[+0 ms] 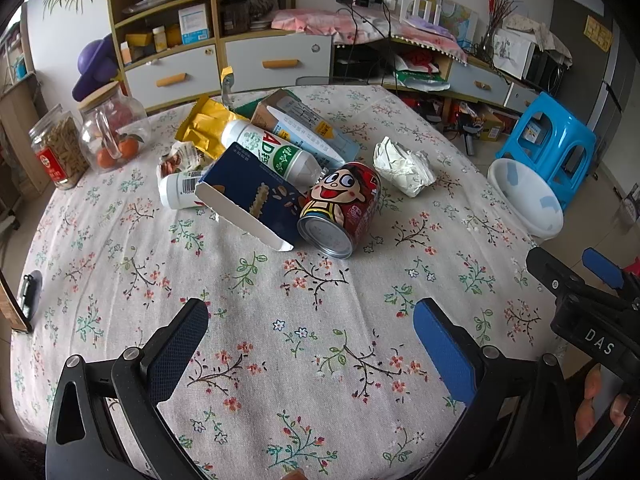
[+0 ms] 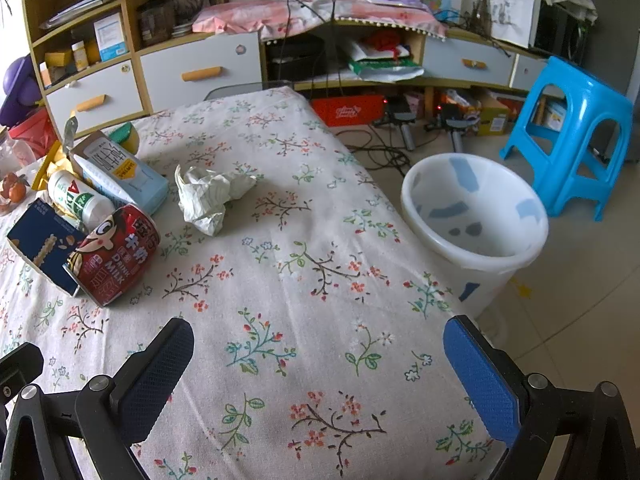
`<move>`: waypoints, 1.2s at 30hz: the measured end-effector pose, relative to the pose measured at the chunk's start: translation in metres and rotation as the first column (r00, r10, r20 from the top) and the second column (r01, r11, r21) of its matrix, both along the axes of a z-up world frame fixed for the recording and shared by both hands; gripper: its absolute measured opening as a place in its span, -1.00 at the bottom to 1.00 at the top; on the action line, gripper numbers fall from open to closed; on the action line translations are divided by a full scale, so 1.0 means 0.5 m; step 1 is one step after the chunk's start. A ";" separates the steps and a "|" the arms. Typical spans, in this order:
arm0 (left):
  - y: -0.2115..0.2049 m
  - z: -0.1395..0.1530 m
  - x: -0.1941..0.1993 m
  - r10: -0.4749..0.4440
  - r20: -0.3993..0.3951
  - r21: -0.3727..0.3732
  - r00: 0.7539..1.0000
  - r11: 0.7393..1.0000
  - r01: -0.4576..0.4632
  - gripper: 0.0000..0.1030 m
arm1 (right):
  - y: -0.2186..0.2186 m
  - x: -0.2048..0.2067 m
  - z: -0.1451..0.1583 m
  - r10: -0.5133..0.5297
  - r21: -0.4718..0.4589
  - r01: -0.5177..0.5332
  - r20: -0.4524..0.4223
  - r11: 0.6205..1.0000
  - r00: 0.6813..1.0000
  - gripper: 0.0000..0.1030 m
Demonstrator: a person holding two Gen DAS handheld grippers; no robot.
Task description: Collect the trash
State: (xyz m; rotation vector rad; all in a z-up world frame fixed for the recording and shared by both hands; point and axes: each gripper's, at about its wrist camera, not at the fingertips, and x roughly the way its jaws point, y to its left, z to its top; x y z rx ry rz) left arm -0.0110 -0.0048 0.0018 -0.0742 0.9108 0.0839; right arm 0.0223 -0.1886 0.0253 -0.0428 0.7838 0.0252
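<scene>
Left wrist view looks over a table (image 1: 320, 360) under a floral cloth. The left gripper (image 1: 310, 344) hovers above the near edge with its blue-padded fingers spread wide and nothing between them; the right gripper (image 2: 318, 376) hovers above the near right corner, equally spread and empty.

Trash lies heaped toward the far left part of the table — a red milk can (image 1: 340, 208) on its side, its bottom end facing the left camera, touching a dark blue carton (image 1: 252, 200) that leans on a white bottle (image 1: 276, 150). Behind the white bottle lies a pale blue milk carton (image 1: 304, 128), with a yellow wrapper (image 1: 208, 128) to the left of the heap. A small white bottle (image 1: 178, 190) lies left of the dark blue carton. A crumpled paper (image 1: 404, 166) sits apart, to the right of the can.

At the far left edge stand a lidded glass jar (image 1: 116, 128) holding oranges and a red-labelled jar (image 1: 58, 148) filled with tan pieces — what exactly, I cannot tell.

On the floor just off the right edge stands a white bucket (image 2: 476, 216) with blue patches, empty inside. A blue stool (image 2: 572, 136) stands behind it.
</scene>
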 end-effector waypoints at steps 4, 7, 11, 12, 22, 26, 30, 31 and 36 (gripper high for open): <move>0.000 0.000 0.000 0.000 0.000 0.000 1.000 1.000 0.000 1.00 | -0.001 0.000 0.000 -0.001 0.001 0.001 0.002 1.000 1.000 0.99; 0.000 0.000 0.000 0.000 0.001 0.000 1.000 1.000 0.000 1.00 | 0.001 -0.001 0.001 -0.002 0.002 0.002 0.002 1.000 1.000 0.99; 0.000 0.000 0.000 0.000 0.001 0.000 1.000 1.000 0.000 1.00 | -0.001 -0.001 0.002 -0.001 0.001 0.001 0.003 1.000 1.000 0.99; -0.001 0.000 0.000 0.000 0.002 0.000 1.000 1.000 0.000 1.00 | 0.000 -0.001 0.002 -0.001 0.001 0.001 0.004 1.000 1.000 0.99; -0.001 0.004 -0.003 0.003 0.004 -0.004 1.000 1.000 -0.003 1.00 | -0.001 -0.001 0.002 -0.001 0.002 0.001 0.004 1.000 1.000 0.99; -0.001 0.005 -0.004 0.003 0.005 -0.004 1.000 1.000 -0.003 1.00 | -0.001 -0.001 0.002 -0.001 0.002 0.001 0.003 1.000 1.000 0.99; -0.001 0.005 -0.004 0.003 0.004 -0.005 1.000 1.000 -0.003 1.00 | -0.001 -0.001 0.002 -0.002 0.003 0.002 0.004 1.000 1.000 0.99; -0.002 0.006 -0.004 0.003 0.004 -0.005 1.000 1.000 -0.003 1.00 | -0.001 -0.001 0.002 -0.002 0.002 0.002 0.003 1.000 1.000 0.99; 0.000 0.005 -0.003 0.002 0.002 -0.006 1.000 1.000 -0.002 1.00 | -0.001 -0.001 0.001 -0.002 0.001 0.002 0.003 1.000 1.000 0.99</move>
